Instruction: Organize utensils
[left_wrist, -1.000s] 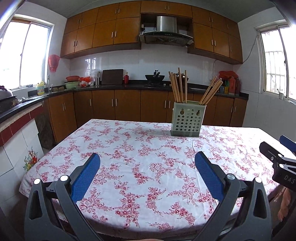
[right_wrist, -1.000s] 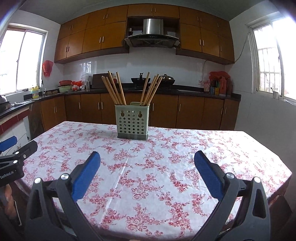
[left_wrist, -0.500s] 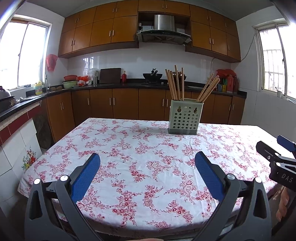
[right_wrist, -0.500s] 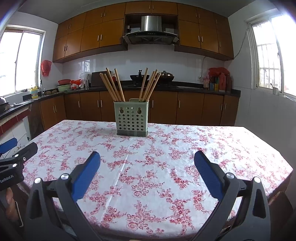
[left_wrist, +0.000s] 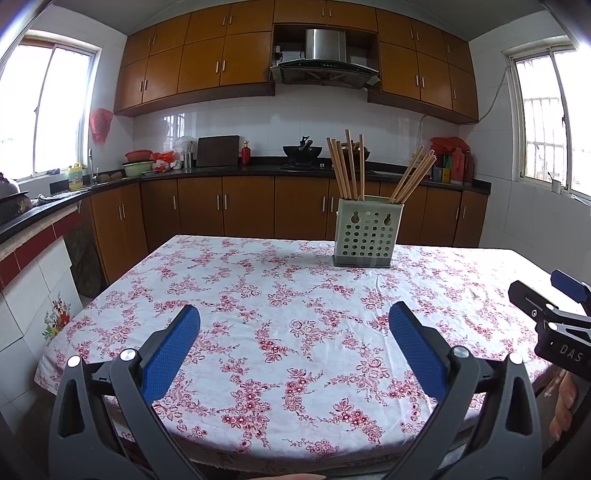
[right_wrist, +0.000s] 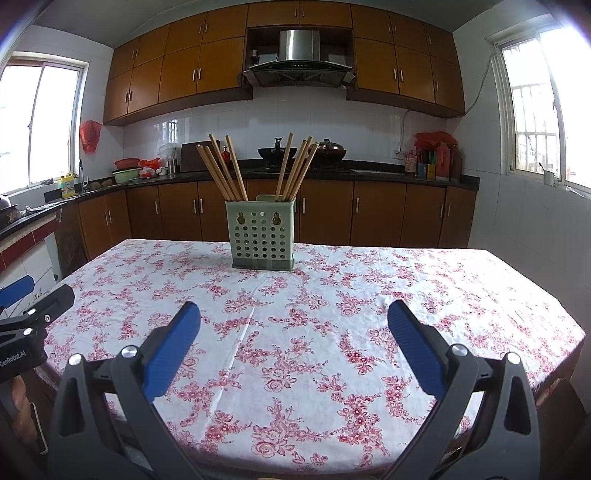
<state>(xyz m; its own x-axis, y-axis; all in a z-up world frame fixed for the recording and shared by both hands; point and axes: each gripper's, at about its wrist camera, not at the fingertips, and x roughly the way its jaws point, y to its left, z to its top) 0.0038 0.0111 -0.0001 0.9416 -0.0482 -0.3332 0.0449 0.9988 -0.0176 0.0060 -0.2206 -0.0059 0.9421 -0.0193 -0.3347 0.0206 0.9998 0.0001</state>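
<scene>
On my far left I see a bright window (left_wrist: 48, 110) and a dark counter (left_wrist: 44, 210) with bowls on it. My left tongs (left_wrist: 294, 325) hang over the near edge of the surface (left_wrist: 258, 295), which has a white cloth with red flowers on it. The two blue pads (left_wrist: 171, 352) are wide apart and there is nothing between them. Farther back, a little right of the middle in the left view, a green holder (left_wrist: 364, 236) with round holes stands straight up on the cloth. It has two bunches of wooden chopsticks (left_wrist: 345, 166) in it; one bunch leans left and one leans right. I cannot tell if a wall splits the holder inside. In the right view, the holder (right_wrist: 263, 234) is close to the middle, well away from my right tongs (right_wrist: 293, 325). Those tongs are spread wide too and hold nothing. At the right edge of the left view I can see the side of the right tongs and some fingers (left_wrist: 563, 410) of the hand holding them. Behind it all are brown cupboards (right_wrist: 388, 218) and a metal hood (right_wrist: 298, 55) over the stove.
</scene>
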